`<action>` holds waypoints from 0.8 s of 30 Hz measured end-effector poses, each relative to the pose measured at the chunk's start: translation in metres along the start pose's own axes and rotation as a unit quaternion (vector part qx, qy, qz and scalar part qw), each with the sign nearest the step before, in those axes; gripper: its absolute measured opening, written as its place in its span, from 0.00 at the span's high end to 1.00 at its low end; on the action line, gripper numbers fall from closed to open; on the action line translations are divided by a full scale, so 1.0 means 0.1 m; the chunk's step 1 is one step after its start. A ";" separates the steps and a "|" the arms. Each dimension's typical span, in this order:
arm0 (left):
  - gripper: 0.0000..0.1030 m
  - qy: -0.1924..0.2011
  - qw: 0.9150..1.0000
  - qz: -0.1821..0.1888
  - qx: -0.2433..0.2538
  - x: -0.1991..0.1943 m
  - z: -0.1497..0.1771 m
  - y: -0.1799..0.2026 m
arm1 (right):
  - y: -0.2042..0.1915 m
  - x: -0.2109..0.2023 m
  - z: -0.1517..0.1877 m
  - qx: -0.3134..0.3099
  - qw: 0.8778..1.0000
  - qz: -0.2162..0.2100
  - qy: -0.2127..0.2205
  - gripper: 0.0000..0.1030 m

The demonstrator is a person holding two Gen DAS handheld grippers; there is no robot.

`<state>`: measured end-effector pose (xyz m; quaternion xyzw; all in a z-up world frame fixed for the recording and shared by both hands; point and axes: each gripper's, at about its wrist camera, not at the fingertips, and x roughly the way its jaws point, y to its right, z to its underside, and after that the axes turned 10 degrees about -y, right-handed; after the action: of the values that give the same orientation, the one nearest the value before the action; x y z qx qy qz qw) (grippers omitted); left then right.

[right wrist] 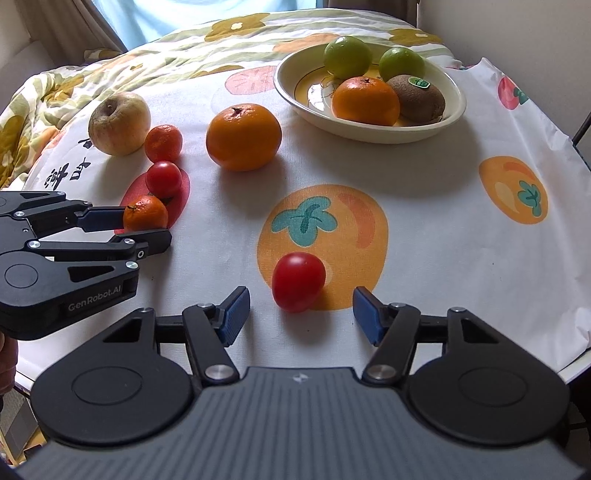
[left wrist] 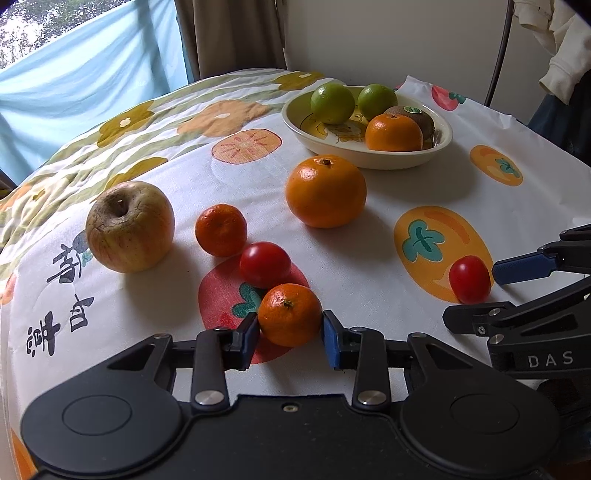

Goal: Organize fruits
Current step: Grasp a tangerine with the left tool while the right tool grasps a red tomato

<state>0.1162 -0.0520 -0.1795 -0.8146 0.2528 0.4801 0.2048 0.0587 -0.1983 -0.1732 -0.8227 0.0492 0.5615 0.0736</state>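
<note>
- Left tongs (left wrist: 290, 334): pads on either side of a small mandarin (left wrist: 290, 315), both blue pads touching or nearly touching its flanks; the fruit sits on the surface. From the right wrist view the same tongs (right wrist: 142, 225) bracket that mandarin (right wrist: 145, 213) from the left.
- Right tongs (right wrist: 299, 314): spread wide, nothing between the pads. A small red tomato (right wrist: 298, 281) lies just ahead of the gap, on an orange fruit print of the tablecloth (right wrist: 424, 229).
- In the left wrist view that tomato (left wrist: 470, 279) sits just beside one blue finger of the right tongs (left wrist: 491, 291).
- Loose on the surface (left wrist: 369, 229): a wrinkled apple (left wrist: 130, 226) at far left, a second small mandarin (left wrist: 221, 230) just beside it, a second tomato (left wrist: 265, 264) between the two small mandarins, touching the gripped one.
- A large orange (left wrist: 326, 190) stands alone, between the loose group and the bowl.
- Bowl (left wrist: 328, 142), cream with a yellow picture inside, at the far right of the surface: holds two green citrus fruits (left wrist: 332, 102), an orange (left wrist: 394, 133) and a kiwi (left wrist: 421, 116) with a green sticker.
- Behind the surface: blue sheet (left wrist: 74, 74) over the window, brown curtain (left wrist: 229, 33).
</note>
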 end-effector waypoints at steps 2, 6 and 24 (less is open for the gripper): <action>0.61 -0.001 1.000 -0.003 -0.003 -0.02 0.03 -0.01 | 0.00 0.00 -0.01 -0.002 1.000 -0.001 0.002 0.28; 0.61 -0.004 1.000 -0.008 -0.013 -0.05 0.08 -0.04 | -0.01 0.01 -0.03 -0.006 1.000 -0.003 0.005 0.34; 0.62 -0.005 0.999 -0.024 -0.044 -0.29 0.21 -0.14 | -0.07 -0.05 -0.07 -0.008 1.000 -0.014 0.016 0.57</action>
<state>0.0990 -0.0229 -0.1623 -0.8265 0.2108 0.4894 0.1814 0.0645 -0.1924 -0.1651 -0.8328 0.0348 0.5475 0.0739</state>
